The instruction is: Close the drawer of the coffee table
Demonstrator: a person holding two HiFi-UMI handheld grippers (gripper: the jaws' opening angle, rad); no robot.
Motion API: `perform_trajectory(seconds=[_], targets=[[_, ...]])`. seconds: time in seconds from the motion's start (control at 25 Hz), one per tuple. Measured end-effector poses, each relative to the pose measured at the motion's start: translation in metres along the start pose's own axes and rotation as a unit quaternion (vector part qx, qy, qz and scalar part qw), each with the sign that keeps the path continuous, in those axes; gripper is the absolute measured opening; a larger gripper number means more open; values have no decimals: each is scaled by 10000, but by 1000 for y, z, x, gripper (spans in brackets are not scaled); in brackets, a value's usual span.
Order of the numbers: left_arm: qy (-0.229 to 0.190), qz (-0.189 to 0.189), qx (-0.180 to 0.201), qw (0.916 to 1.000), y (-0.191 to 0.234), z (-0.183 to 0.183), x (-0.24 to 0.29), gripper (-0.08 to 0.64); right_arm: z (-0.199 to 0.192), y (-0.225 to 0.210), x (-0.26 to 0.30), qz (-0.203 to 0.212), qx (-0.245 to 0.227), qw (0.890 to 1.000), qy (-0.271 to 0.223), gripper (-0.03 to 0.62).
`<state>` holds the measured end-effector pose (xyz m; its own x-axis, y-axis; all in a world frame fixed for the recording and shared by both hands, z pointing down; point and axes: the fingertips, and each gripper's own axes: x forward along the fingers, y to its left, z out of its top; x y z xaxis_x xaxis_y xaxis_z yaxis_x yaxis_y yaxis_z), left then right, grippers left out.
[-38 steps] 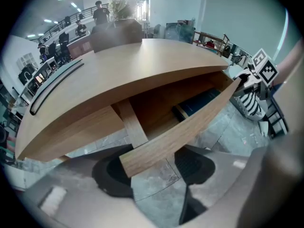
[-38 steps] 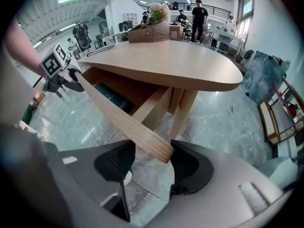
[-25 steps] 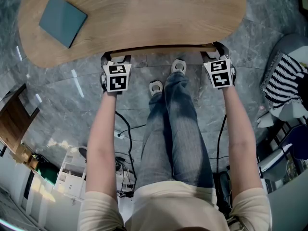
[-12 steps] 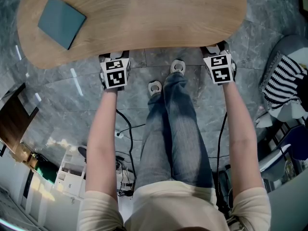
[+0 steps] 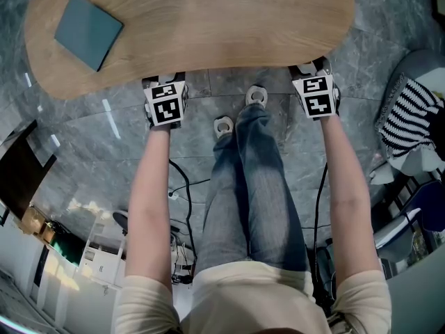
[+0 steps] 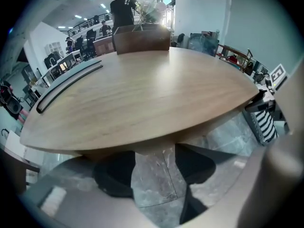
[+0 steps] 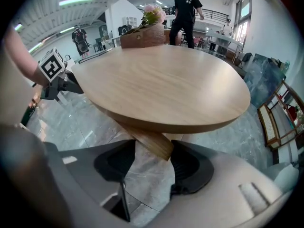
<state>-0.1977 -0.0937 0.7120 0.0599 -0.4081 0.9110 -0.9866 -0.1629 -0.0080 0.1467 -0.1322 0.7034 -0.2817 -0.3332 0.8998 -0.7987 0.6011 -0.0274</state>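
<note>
Head view: light oval wooden coffee-table worktop (image 5: 208, 19) is seen across the top of the frame, on a grey marble floor (image 5: 104, 138). A teal square flat pad (image 5: 89, 30) is seen at the worktop's upper left.

The left gripper (image 5: 165, 92) and right gripper (image 5: 314, 89) are held against the worktop's near edge, left and right of centre. A person's legs in blue jeans (image 5: 254, 186) are seen between the two forearms. No drawer is seen projecting past the edge in this view.

Left gripper view: the jaws of the left gripper (image 6: 154, 175) are spread. Only floor shows in the gap, and a wooden drawer front (image 6: 154, 148) is noted just above it, under the worktop's rim.

Right gripper view: the jaws of the right gripper (image 7: 152, 167) are spread. The drawer front's end (image 7: 152, 144) is seen slanting down into the gap, nearer the frame-right pad.

A black-and-white striped fabric (image 5: 407, 117) is noted at the right edge of the head view.
</note>
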Motion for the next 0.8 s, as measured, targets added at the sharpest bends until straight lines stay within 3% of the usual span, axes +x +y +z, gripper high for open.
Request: perform_trajectory(seconds=[0.4,0.56,0.8], targets=[[-305,47,-378,9988,-5,-4,-19,256,-2,-6,-18,-421,492,9976,-243,215],[-436,33,-426,9981,-14,-7,-33,209,-9,0,-35,-636,686,9951,-309,178],[-750,-124,-538,9957,-32,-4,-59,107,-11,31,-61,-540,692,9946,-553,87]])
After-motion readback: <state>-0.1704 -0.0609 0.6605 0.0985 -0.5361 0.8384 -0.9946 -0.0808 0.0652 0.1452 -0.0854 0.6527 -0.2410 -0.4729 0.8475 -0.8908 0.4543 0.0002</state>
